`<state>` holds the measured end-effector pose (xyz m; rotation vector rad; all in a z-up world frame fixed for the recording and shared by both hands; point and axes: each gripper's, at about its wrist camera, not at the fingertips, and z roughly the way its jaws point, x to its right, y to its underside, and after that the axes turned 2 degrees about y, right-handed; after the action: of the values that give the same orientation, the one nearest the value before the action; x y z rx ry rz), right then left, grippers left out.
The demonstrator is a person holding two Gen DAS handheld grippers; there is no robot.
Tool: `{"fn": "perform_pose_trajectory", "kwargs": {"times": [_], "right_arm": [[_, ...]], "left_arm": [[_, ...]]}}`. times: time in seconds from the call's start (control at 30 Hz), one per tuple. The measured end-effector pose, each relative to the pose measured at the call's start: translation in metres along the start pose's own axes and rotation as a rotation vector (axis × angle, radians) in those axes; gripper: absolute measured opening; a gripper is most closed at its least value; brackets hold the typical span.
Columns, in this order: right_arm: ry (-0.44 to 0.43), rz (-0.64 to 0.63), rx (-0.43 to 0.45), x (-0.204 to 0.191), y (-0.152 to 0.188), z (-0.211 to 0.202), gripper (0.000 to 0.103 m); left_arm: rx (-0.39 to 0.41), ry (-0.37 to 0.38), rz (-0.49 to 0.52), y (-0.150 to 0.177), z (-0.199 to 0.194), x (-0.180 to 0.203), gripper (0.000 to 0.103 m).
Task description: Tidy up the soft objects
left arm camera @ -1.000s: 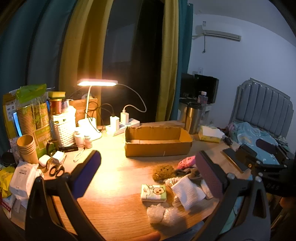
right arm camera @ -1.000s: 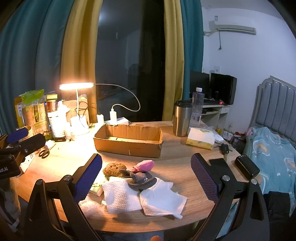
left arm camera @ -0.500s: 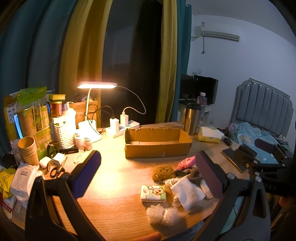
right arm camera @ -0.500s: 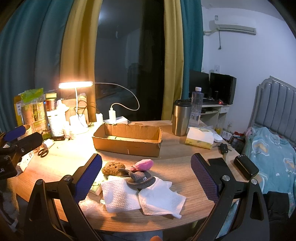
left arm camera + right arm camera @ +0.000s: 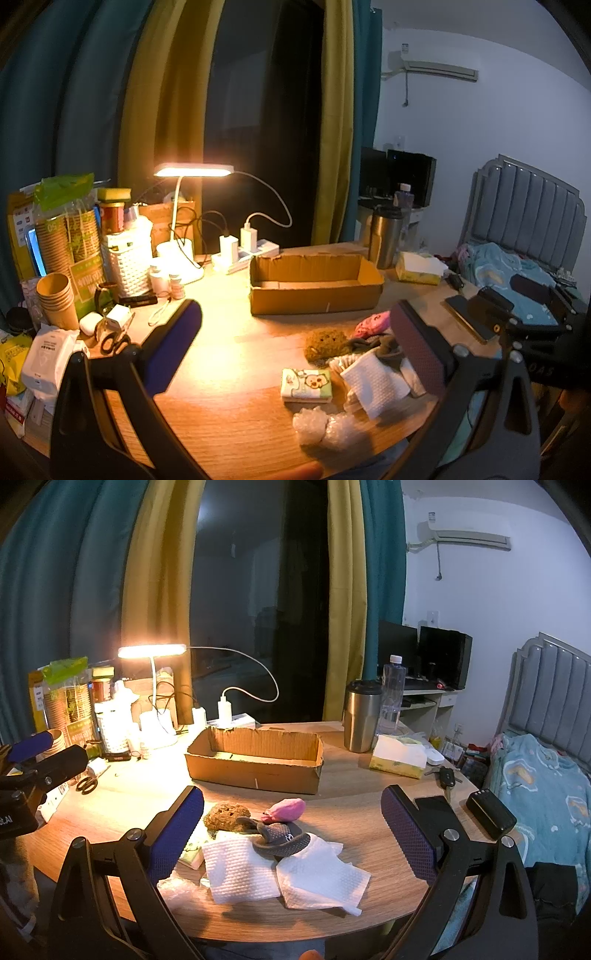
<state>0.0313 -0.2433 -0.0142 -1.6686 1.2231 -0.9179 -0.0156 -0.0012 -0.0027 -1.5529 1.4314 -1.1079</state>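
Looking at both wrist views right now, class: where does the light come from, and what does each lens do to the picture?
Left wrist view: the desk lamp floods the table orange and blows out near its base; the edges darken and the curtains bow. Right wrist view: the same lamp lights the left side only, the paper towels stay sharp, and the window reflects dimly.

The left gripper (image 5: 295,345) is hovering with its jaws spread wide, holding nothing, filling the lower part of its frame. The right gripper (image 5: 291,829) is likewise gaping empty, fingers (image 5: 408,836) framing the lower centre.
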Motion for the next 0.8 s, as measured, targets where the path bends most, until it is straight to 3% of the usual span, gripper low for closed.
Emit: {"fn": "perform_pose_trajectory", "kwargs": {"times": [0.8], "right_arm": [[0.0,-0.006,-0.004,0.0002,-0.0044,0.0,0.098]], "left_arm": [[-0.002,0.006,0.003,-0.0005,0.0008,0.0013,0.103]]}}
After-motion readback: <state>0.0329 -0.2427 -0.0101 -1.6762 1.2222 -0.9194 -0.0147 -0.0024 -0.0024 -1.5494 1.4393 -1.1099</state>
